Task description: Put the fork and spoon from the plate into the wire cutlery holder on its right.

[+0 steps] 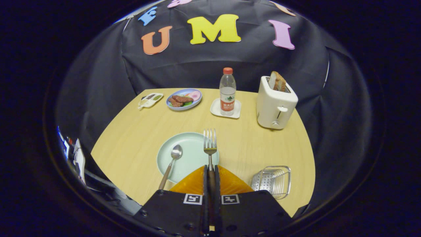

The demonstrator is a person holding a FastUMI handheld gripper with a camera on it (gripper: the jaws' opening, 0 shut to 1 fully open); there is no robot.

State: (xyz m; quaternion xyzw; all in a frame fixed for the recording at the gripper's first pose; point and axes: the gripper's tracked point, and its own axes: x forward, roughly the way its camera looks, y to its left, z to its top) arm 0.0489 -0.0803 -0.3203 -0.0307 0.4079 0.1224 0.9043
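My gripper (210, 168) is shut on the fork (210, 144). Its wooden handle is clamped between both fingers (205, 184) and the tines point away from me, over the right side of the pale green plate (194, 148). The fork seems lifted above the plate. The spoon (171, 164) lies on the plate's left part, bowl on the plate, wooden handle sticking out over the near rim. The wire cutlery holder (272, 181) stands on the table to the right of the plate and of my fingers.
A white toaster (275, 105) with bread stands at the back right. A water bottle (227, 92) on a white coaster is at the back middle, a blue plate of food (184, 98) and a small sauce dish (150, 99) at the back left.
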